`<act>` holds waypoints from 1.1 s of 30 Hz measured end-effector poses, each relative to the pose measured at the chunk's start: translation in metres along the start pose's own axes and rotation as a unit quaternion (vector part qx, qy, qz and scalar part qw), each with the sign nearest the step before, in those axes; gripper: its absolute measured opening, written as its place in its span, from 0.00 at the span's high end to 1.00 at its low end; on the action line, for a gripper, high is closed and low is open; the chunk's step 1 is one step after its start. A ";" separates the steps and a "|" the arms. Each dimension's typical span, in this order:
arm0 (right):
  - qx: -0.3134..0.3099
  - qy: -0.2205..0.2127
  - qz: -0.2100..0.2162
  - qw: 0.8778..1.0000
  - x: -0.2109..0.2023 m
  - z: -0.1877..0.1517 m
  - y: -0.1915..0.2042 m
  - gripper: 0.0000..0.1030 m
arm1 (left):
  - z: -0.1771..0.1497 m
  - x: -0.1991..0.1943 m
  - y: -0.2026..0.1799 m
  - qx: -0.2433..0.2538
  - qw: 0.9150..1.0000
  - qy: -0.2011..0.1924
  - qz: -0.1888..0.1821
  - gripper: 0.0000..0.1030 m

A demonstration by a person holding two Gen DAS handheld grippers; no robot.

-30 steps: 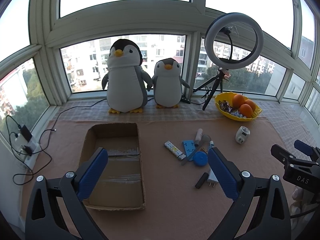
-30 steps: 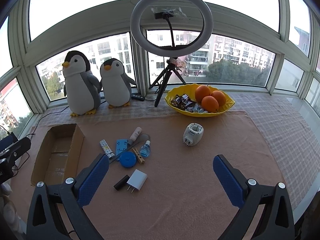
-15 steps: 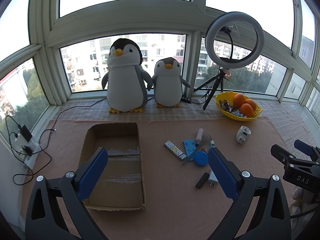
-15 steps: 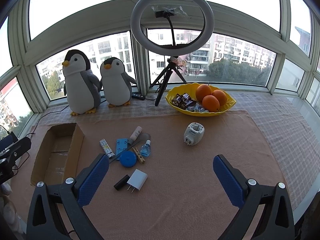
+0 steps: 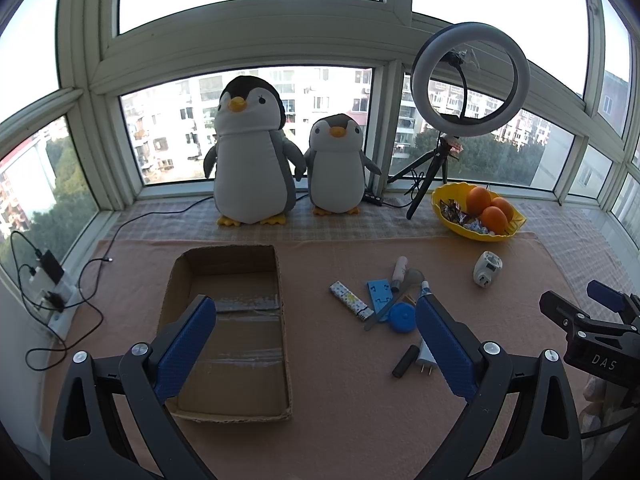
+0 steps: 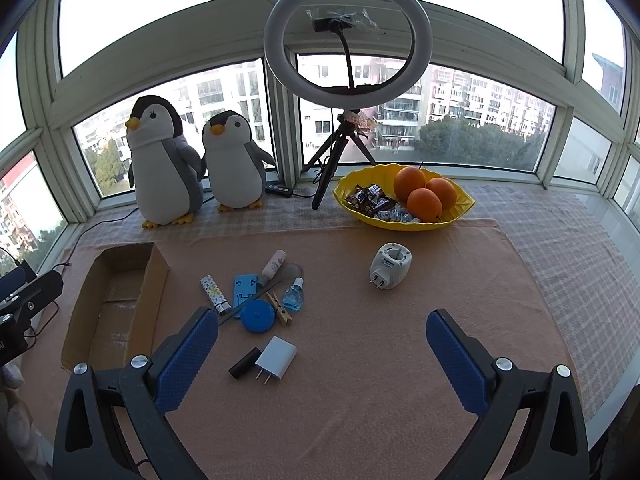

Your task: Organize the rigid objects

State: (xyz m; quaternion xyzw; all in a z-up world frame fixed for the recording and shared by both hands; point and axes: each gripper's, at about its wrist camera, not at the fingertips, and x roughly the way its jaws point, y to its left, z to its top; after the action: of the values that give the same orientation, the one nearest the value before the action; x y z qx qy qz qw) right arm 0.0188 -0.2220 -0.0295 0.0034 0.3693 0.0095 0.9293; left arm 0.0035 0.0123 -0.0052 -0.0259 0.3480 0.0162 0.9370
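Note:
An empty cardboard box point(image 5: 230, 332) point(image 6: 116, 304) lies open on the peach cloth at the left. To its right lies a cluster of small items: a patterned lighter point(image 6: 215, 294), a blue card point(image 6: 245, 289), a blue round disc point(image 6: 258, 316), a small blue bottle point(image 6: 293, 299), a white tube point(image 6: 273, 267), a clothespin point(image 6: 279, 308), a black stick point(image 6: 243, 362) and a white charger point(image 6: 276, 363). A white plug-in device point(image 6: 390, 266) lies apart to the right. My left gripper point(image 5: 316, 336) is open and empty above the box's right wall. My right gripper point(image 6: 322, 350) is open and empty above the cloth near the charger.
Two plush penguins point(image 5: 250, 156) point(image 5: 336, 164), a ring light on a tripod point(image 6: 348, 36) and a yellow bowl of oranges and sweets point(image 6: 404, 200) stand along the window sill. Cables and a power strip point(image 5: 48, 280) lie at the far left.
Both grippers stay open and nearly still. The left wrist view has drifted very slightly; no object on the cloth has moved.

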 end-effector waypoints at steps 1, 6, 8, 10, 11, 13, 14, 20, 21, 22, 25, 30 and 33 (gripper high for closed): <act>0.000 0.000 0.000 1.000 0.000 0.000 0.000 0.00 | 0.000 0.000 0.000 0.000 1.000 0.000 0.000 0.03; 0.001 0.002 0.001 1.000 0.001 -0.001 0.001 0.00 | -0.003 0.004 0.002 0.000 1.000 0.004 0.001 0.03; 0.001 0.004 0.002 1.000 0.002 -0.001 0.002 0.00 | -0.004 0.005 0.003 0.000 1.000 0.006 0.003 0.03; 0.001 0.006 0.005 1.000 0.004 -0.002 0.002 0.00 | -0.004 0.006 0.002 -0.001 1.000 0.007 0.004 0.03; 0.000 0.006 0.006 1.000 0.004 -0.002 0.002 0.00 | -0.004 0.006 0.003 -0.001 1.000 0.008 0.004 0.03; 0.000 0.009 0.009 1.000 0.006 -0.001 0.002 0.00 | -0.004 0.008 0.004 -0.002 1.000 0.010 0.006 0.03; 0.000 0.010 0.012 1.000 0.007 -0.002 0.003 0.00 | -0.005 0.009 0.005 -0.003 1.000 0.012 0.007 0.03; -0.001 0.010 0.015 1.000 0.012 -0.005 0.001 0.00 | -0.011 0.020 0.019 -0.012 0.999 0.026 0.023 0.03; 0.000 0.009 0.014 1.000 0.013 -0.006 -0.001 0.00 | -0.012 0.022 0.023 -0.015 0.999 0.029 0.026 0.03; 0.001 0.009 0.014 1.000 0.014 -0.006 -0.002 0.00 | -0.014 0.024 0.028 -0.018 0.999 0.032 0.029 0.03; 0.003 0.016 0.020 1.000 0.019 -0.008 -0.005 0.00 | -0.020 0.032 0.045 -0.031 0.998 0.042 0.039 0.03; 0.008 0.027 0.020 0.999 0.031 -0.015 -0.007 0.00 | -0.034 0.044 0.081 -0.051 0.994 0.060 0.075 0.03; 0.012 0.032 0.023 0.999 0.037 -0.019 -0.008 0.00 | -0.045 0.050 0.108 -0.067 0.990 0.072 0.100 0.03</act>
State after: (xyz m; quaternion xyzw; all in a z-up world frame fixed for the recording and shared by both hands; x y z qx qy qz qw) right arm 0.0324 -0.2295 -0.0687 0.0226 0.3988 0.0271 0.9163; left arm 0.0073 0.1179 -0.0760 -0.0551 0.4134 0.1316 0.8993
